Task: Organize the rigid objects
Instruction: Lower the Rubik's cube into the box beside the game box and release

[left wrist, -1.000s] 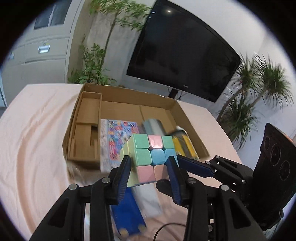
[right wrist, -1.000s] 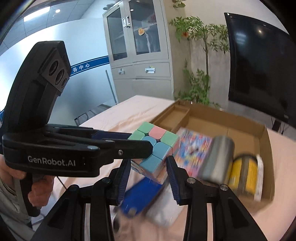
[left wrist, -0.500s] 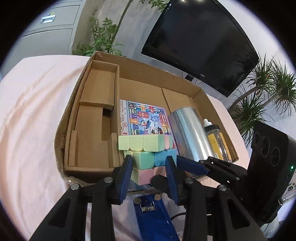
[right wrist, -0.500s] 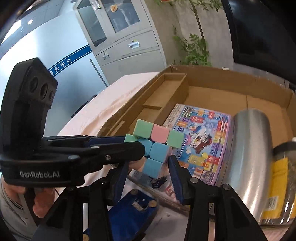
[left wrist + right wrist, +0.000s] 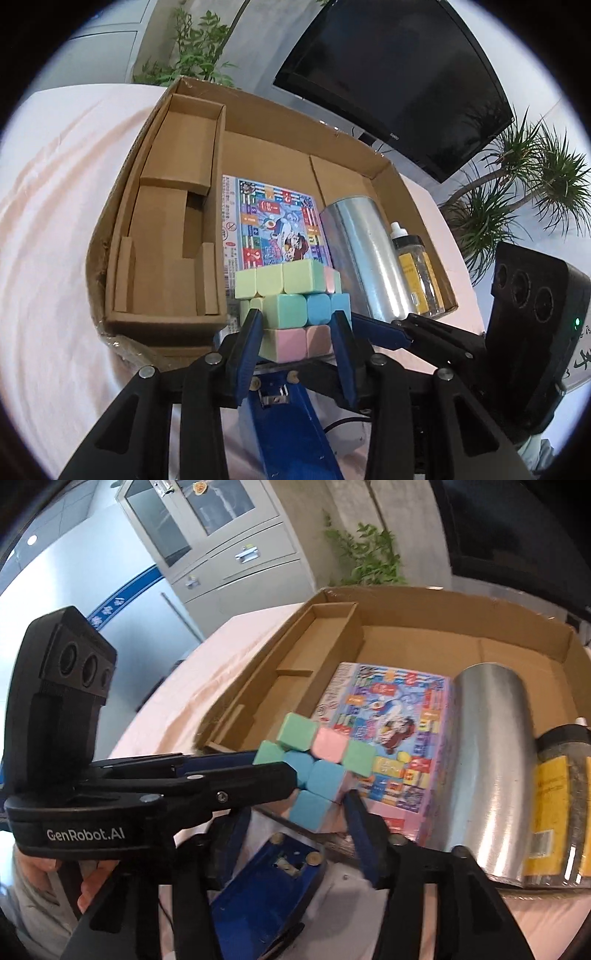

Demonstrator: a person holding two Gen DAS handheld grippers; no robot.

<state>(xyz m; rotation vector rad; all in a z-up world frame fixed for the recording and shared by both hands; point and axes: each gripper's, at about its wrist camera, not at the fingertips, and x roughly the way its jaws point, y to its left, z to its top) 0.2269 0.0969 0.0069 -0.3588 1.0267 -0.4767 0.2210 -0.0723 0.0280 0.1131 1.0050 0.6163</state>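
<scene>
Holding the pastel-coloured puzzle cube (image 5: 295, 314) from both sides, the left gripper (image 5: 297, 332) and the right gripper (image 5: 295, 805) are each closed on it, just over the near edge of the brown cardboard box (image 5: 162, 325). For a good placing, both should lower it together beside the colourful picture book (image 5: 273, 229), and neither should let go early.

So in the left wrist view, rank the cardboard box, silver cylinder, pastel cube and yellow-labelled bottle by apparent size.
1. cardboard box
2. silver cylinder
3. pastel cube, though it sits nearest the camera, so its place against the cylinder is unsure
4. yellow-labelled bottle
</scene>
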